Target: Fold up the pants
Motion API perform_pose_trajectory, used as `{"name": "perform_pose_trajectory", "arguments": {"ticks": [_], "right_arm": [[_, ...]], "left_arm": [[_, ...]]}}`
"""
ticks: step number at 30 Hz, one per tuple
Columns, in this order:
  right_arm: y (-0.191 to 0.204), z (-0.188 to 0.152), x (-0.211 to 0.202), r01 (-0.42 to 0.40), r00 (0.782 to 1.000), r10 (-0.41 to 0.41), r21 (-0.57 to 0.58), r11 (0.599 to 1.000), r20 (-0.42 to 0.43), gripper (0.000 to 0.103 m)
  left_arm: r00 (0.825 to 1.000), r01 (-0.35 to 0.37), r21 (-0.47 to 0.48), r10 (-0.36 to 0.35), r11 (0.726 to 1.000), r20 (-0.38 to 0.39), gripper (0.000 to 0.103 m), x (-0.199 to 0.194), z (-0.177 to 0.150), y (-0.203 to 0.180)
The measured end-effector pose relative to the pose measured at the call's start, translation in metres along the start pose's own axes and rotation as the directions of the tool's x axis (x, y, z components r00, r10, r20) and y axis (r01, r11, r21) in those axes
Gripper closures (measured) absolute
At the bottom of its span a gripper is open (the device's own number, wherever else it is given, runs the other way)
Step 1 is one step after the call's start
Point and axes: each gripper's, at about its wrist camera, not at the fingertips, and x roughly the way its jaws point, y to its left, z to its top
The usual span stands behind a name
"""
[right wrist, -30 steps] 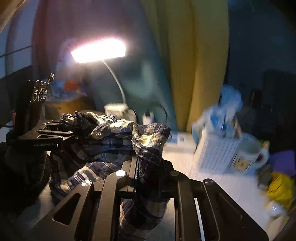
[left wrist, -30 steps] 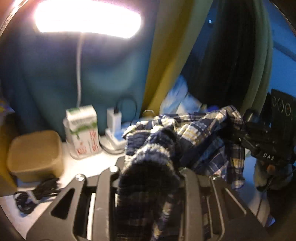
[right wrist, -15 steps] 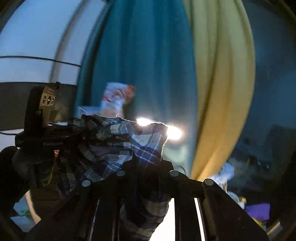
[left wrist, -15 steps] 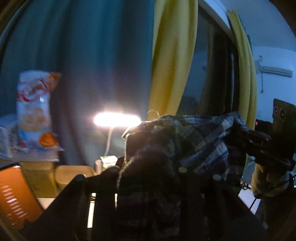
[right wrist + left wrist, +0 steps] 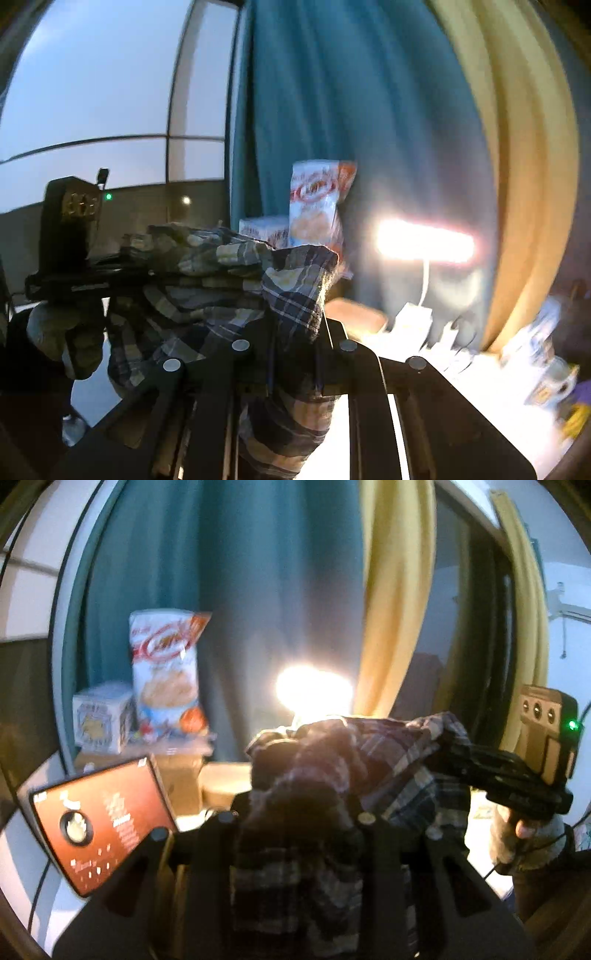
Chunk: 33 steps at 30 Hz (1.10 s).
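Teal curtain [image 5: 229, 602] fills the wall ahead of you, with a snack bag [image 5: 166, 672] at its left, a lit lamp [image 5: 424, 245] over the white worktop [image 5: 480, 373] and a yellow curtain [image 5: 399, 602] to the right. The plaid pants [image 5: 332, 771] hang stretched in the air between your hands. Your left gripper [image 5: 299, 819] is clamped on one bunched end, your right gripper [image 5: 295, 343] on the other.

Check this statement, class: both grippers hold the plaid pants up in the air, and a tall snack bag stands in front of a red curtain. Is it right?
One detail is wrong: the curtain behind the snack bag is teal, not red, as the right wrist view shows. The rest stands: the left gripper and right gripper both hold the plaid pants aloft.
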Motion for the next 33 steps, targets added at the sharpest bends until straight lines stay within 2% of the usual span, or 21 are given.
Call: {"name": "perform_pose_trajectory", "arguments": {"ticks": [4, 7, 10, 13, 15, 16, 17, 18, 19, 20, 22, 24, 28, 33], "right_arm": [[-0.023, -0.031, 0.062, -0.026, 0.99, 0.038, 0.093, 0.995, -0.133, 0.086], [-0.042, -0.061, 0.102, 0.002, 0.974, 0.028, 0.129, 0.992, -0.223, 0.086], [-0.063, -0.088, 0.139, 0.032, 0.954, 0.014, 0.15, 0.988, -0.299, 0.086], [-0.086, -0.11, 0.174, 0.072, 0.93, 0.002, 0.188, 0.98, -0.368, 0.086], [-0.096, -0.12, 0.186, 0.096, 0.916, -0.007, 0.203, 0.974, -0.4, 0.086], [-0.101, -0.126, 0.191, 0.109, 0.908, -0.009, 0.216, 0.97, -0.419, 0.082], [-0.103, -0.13, 0.194, 0.121, 0.901, -0.016, 0.216, 0.969, -0.434, 0.073], [-0.103, -0.13, 0.192, 0.139, 0.895, -0.034, 0.206, 0.969, -0.444, 0.064], [-0.104, -0.129, 0.192, 0.157, 0.893, -0.054, 0.196, 0.968, -0.446, 0.047], [-0.106, -0.13, 0.192, 0.167, 0.895, -0.067, 0.191, 0.967, -0.441, 0.034], [-0.11, -0.128, 0.186, 0.175, 0.899, -0.078, 0.189, 0.966, -0.432, 0.027], [-0.111, -0.127, 0.177, 0.187, 0.901, -0.095, 0.181, 0.966, -0.422, 0.027], [-0.113, -0.125, 0.157, 0.205, 0.904, -0.12, 0.17, 0.964, -0.41, 0.027], [-0.104, -0.124, 0.118, 0.235, 0.905, -0.155, 0.16, 0.959, -0.397, 0.027]], "left_arm": [[0.99, -0.036, -0.056, 0.028, 0.998, -0.14, 0.072, 0.056, -0.029, 0.036], [0.967, -0.074, -0.081, 0.052, 0.994, -0.249, 0.071, 0.11, -0.057, 0.055], [0.935, -0.129, -0.084, 0.093, 0.988, -0.341, 0.066, 0.16, -0.081, 0.074], [0.908, -0.199, -0.095, 0.147, 0.975, -0.391, 0.059, 0.187, -0.091, 0.091], [0.905, -0.232, -0.112, 0.172, 0.966, -0.39, 0.056, 0.189, -0.092, 0.101], [0.9, -0.257, -0.114, 0.194, 0.96, -0.39, 0.052, 0.188, -0.091, 0.105], [0.894, -0.281, -0.109, 0.218, 0.954, -0.39, 0.046, 0.187, -0.089, 0.109], [0.893, -0.289, -0.106, 0.227, 0.952, -0.389, 0.042, 0.186, -0.088, 0.111], [0.891, -0.299, -0.1, 0.241, 0.949, -0.384, 0.037, 0.183, -0.087, 0.112], [0.891, -0.307, -0.095, 0.251, 0.947, -0.378, 0.034, 0.18, -0.086, 0.111], [0.893, -0.317, -0.09, 0.266, 0.944, -0.363, 0.029, 0.171, -0.081, 0.106], [0.896, -0.34, -0.088, 0.295, 0.936, -0.331, 0.027, 0.158, -0.074, 0.101], [0.921, -0.36, -0.125, 0.33, 0.925, -0.207, 0.021, 0.122, -0.058, 0.086], [0.939, -0.319, -0.093, 0.301, 0.943, -0.167, 0.017, 0.098, -0.053, 0.047]]}}
